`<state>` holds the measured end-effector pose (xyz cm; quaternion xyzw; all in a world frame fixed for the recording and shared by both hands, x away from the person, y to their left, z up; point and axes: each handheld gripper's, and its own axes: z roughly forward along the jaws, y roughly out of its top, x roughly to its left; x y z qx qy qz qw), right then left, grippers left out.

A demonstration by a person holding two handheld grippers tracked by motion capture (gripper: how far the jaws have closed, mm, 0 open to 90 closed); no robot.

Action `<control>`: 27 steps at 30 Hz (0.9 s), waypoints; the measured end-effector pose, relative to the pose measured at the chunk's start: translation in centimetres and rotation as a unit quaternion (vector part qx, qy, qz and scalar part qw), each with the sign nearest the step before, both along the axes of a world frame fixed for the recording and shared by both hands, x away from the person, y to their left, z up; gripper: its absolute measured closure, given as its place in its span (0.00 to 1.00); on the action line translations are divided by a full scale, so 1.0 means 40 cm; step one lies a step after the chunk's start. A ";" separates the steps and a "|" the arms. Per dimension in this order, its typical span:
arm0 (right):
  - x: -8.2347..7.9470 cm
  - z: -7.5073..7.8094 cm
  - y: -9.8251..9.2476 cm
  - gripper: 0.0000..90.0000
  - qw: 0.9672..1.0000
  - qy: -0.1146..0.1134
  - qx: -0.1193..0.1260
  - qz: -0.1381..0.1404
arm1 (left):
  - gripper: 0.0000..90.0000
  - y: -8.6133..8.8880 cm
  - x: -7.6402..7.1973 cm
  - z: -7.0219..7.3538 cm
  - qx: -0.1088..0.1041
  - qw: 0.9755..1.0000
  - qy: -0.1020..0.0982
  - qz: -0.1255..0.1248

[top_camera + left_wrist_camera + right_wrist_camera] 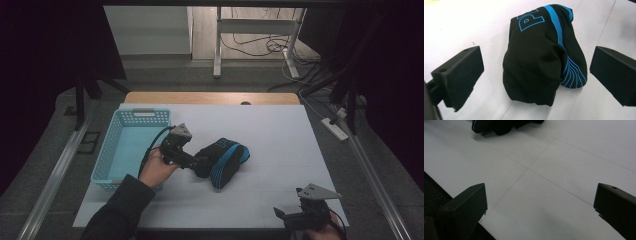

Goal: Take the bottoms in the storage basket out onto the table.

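Note:
A folded black garment (224,159) with blue stripes and blue lettering lies bundled on the white table (280,135). In the left gripper view the garment (541,57) sits between and just beyond the two black jaws, which stand wide apart without touching it. My left gripper (199,164) is open at the bundle's left end, held by a hand in a dark sleeve. My right gripper (281,214) is open near the table's front right edge, over bare table (544,195). A corner of the garment (481,125) peeks in at the top of the right gripper view.
A light blue plastic basket (111,150) stands empty at the table's left side, just behind the left hand. Beyond the table's wooden far edge (210,98) are a desk frame (218,45) and cables on the floor. A power strip (336,128) lies off the right edge.

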<state>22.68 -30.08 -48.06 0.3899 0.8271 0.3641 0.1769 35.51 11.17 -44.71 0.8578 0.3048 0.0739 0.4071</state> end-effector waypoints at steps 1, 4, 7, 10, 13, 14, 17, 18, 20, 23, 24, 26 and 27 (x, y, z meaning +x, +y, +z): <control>0.000 0.000 0.000 0.00 1.000 0.000 0.000 0.000 | 0.00 0.002 -0.002 0.000 -0.001 1.000 0.001 0.002; 0.000 0.000 0.000 0.00 1.000 0.000 0.000 0.000 | 0.00 0.009 -0.007 -0.001 -0.002 1.000 0.000 0.003; 0.000 0.000 0.000 0.00 1.000 0.000 0.000 0.000 | 0.00 0.016 -0.011 -0.001 -0.007 1.000 0.001 0.002; 0.000 0.000 0.000 0.00 1.000 0.000 0.000 0.000 | 0.00 0.024 -0.015 -0.001 -0.006 1.000 0.000 0.001; -0.001 0.000 0.000 0.00 1.000 0.000 0.000 0.000 | 0.00 0.032 -0.019 -0.002 -0.008 1.000 0.003 0.004; 0.000 0.000 0.000 0.00 1.000 0.000 0.000 0.000 | 0.00 0.035 -0.020 -0.002 -0.008 1.000 0.003 0.005; 0.000 0.000 0.000 0.00 1.000 -0.001 0.002 0.001 | 0.00 0.045 -0.023 -0.003 -0.012 1.000 0.005 0.009; 0.000 0.000 0.000 0.00 1.000 0.000 0.001 0.001 | 0.00 0.049 -0.024 -0.004 -0.012 1.000 0.005 0.009; 0.000 0.000 0.000 0.00 1.000 0.000 0.002 0.000 | 0.00 0.055 -0.027 -0.004 -0.012 1.000 0.004 0.013; -0.001 0.000 0.000 0.00 1.000 -0.001 0.002 0.001 | 0.00 0.064 -0.033 -0.005 -0.017 1.000 0.003 0.017; -0.001 0.000 -0.001 0.00 1.000 -0.001 0.003 0.001 | 0.00 0.067 -0.034 -0.005 -0.016 1.000 0.002 0.018; -0.001 0.000 -0.001 0.00 1.000 -0.001 0.003 0.001 | 0.00 0.073 -0.038 -0.006 -0.014 1.000 0.000 0.020; -0.001 0.000 -0.001 0.00 1.000 -0.001 0.003 0.001 | 0.00 0.076 -0.039 -0.006 -0.017 1.000 -0.001 0.020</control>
